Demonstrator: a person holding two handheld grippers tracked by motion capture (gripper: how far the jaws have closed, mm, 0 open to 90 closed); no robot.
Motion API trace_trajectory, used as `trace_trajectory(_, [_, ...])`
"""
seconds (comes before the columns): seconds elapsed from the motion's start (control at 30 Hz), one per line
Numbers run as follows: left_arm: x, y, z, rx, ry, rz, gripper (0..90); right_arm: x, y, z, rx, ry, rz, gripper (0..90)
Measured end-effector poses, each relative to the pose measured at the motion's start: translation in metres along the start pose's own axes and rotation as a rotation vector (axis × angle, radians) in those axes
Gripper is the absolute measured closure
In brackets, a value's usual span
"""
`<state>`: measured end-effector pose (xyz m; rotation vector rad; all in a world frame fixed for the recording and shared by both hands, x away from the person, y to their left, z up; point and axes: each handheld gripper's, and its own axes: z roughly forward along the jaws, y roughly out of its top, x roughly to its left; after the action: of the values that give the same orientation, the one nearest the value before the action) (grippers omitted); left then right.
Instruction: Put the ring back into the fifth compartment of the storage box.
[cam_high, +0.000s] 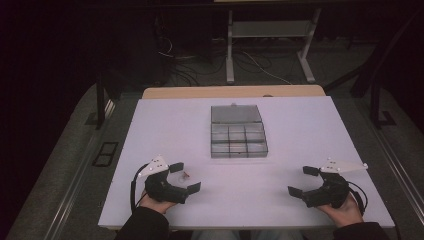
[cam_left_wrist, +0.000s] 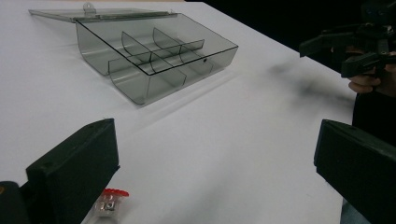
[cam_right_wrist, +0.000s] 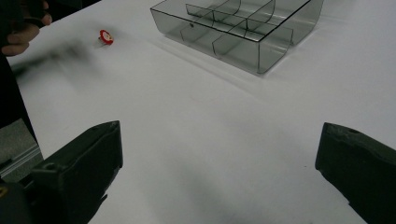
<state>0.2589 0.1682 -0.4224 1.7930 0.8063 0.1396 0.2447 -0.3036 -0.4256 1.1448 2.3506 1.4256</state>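
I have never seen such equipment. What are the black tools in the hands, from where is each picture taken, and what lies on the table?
A person sits at a white table and holds a hand tool in each hand. Each tool is a gripper with two black jaws. The high view looks down from above: the left gripper is at the left, the right gripper at the right. The other two pictures come from small cameras riding on the grippers, looking out between their jaws. On the table stands a clear grey box with compartments, its lid open. Near the left gripper lies a small red and clear part. Both grippers are open and hold nothing.
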Motion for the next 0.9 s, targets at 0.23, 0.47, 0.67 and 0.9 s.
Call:
trace_trajectory(0.23, [0.002, 0.006, -0.002, 0.044, 0.021, 0.014, 0.0, 0.000, 0.000, 0.000, -0.002, 0.001, 0.000, 0.4])
trace_trajectory(0.47, [0.006, 0.010, 0.001, 0.113, 0.041, 0.026, 0.0, 0.001, 0.000, -0.001, -0.006, -0.002, 0.001, 0.4])
trace_trajectory(0.67, [0.013, 0.010, 0.003, 0.155, 0.059, 0.020, 0.0, 0.000, 0.000, -0.002, -0.006, -0.005, -0.002, 0.3])
trace_trajectory(0.9, [0.021, 0.012, 0.006, 0.213, 0.082, 0.022, 0.0, 0.001, -0.001, -0.001, 0.000, -0.004, -0.002, 0.3])
